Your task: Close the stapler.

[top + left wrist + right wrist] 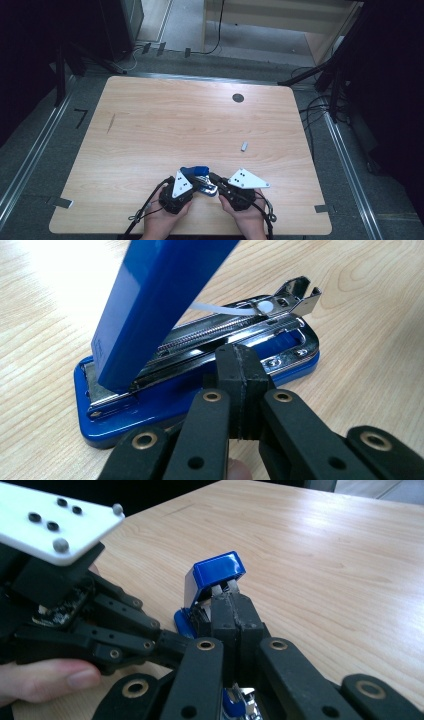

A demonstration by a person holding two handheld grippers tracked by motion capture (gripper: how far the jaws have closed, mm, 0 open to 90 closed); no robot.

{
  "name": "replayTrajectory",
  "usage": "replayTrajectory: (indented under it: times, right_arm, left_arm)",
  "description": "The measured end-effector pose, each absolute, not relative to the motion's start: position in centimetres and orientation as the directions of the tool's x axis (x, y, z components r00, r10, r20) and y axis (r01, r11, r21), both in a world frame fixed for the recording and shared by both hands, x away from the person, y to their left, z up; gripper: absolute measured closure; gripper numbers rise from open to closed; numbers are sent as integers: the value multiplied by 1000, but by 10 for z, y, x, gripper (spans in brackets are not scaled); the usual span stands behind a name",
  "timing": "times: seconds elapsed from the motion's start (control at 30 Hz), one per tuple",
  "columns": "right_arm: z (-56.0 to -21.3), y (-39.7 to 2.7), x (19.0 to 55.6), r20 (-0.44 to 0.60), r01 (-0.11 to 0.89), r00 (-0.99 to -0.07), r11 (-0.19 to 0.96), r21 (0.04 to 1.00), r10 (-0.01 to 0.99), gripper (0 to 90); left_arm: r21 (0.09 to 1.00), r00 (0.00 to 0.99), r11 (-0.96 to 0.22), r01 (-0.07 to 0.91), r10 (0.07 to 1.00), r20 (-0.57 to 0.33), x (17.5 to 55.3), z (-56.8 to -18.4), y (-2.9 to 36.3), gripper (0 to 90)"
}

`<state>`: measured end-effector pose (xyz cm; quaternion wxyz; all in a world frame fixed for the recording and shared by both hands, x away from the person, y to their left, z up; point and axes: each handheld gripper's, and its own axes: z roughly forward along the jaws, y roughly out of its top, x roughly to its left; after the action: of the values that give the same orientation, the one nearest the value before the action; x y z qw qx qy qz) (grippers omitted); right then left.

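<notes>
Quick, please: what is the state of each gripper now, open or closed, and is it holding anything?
Left gripper: closed; holding the stapler cannot be told.
Right gripper: closed; grip cannot be told.

Grey floor (30, 165), dark surroundings

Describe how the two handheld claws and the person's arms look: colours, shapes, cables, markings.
Both the left claw and the right claw are matte black linkages with brass-ringed pivot holes and two flat black jaws. Each carries a pale three-cornered plate studded with dark dots. Thin dark cables trail back from them toward the table's near edge. The forearms show bare, with no sleeve in sight.
</notes>
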<state>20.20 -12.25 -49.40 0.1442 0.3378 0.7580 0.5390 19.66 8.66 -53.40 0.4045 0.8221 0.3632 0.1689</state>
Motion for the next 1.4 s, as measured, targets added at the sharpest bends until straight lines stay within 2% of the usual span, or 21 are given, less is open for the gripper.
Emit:
replayTrajectory:
  times: [1.13, 1.4]
  right_arm:
    - [-470, -84, 221, 105, 294, -782, 214, 932, 614, 900]
    - [-470, -79, 226, 136, 307, -791, 196, 931, 596, 900]
  left_arm:
    - [789, 678, -412, 455, 735, -7, 196, -534, 86, 900]
    - [789, 678, -414, 454, 735, -5, 196, -534, 86, 900]
